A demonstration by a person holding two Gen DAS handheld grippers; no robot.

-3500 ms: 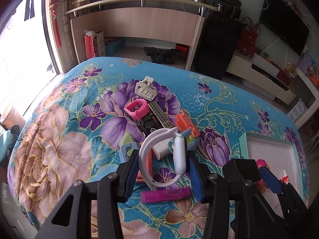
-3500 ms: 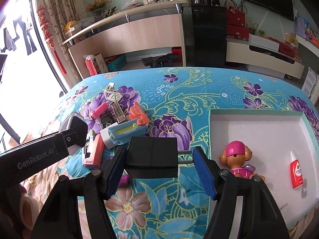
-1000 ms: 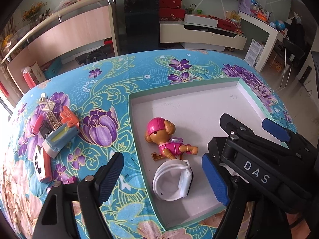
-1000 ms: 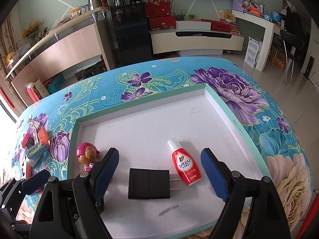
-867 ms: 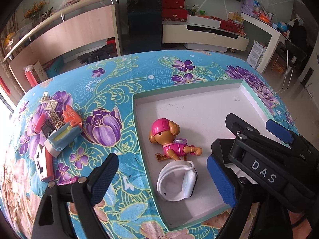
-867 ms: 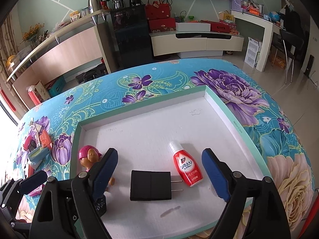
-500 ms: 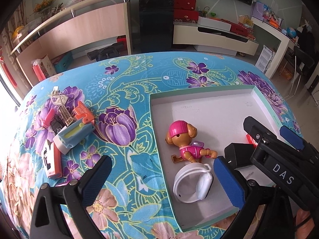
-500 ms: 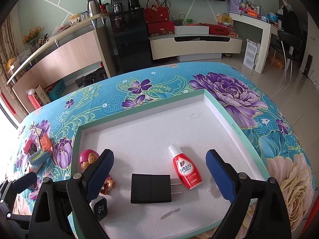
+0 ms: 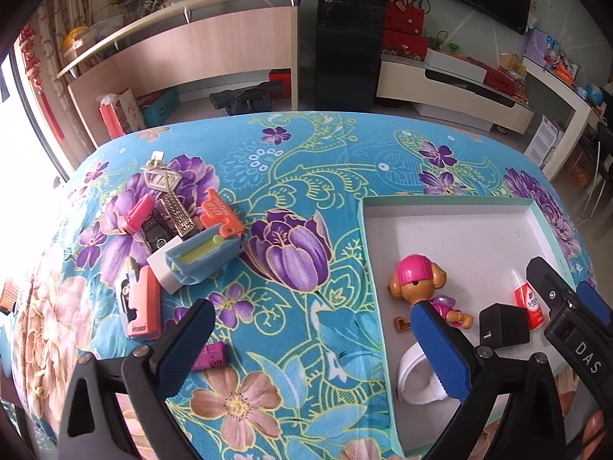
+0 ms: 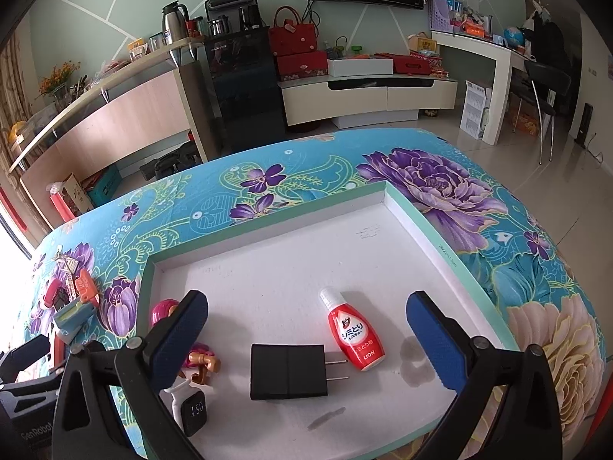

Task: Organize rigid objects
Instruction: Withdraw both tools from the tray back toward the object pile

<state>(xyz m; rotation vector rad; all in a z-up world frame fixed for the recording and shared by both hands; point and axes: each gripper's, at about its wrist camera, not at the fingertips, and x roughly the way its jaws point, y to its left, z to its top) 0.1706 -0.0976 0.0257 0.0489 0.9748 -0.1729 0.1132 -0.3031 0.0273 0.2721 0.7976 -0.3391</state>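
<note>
On the floral tablecloth (image 9: 299,329), a cluster sits at the left: a pink stapler (image 9: 142,308), a blue case (image 9: 203,255), an orange clip (image 9: 222,212) and a metal tower model (image 9: 168,191). The left gripper (image 9: 314,349) hangs wide open and empty. Right of it, the white tray (image 10: 452,230) holds a pup figurine (image 9: 417,280), a white smartwatch (image 10: 189,404), a black plug adapter (image 10: 289,372) and a red bottle (image 10: 354,331), possibly stain remover. The right gripper (image 10: 306,327) gapes above them, empty.
</note>
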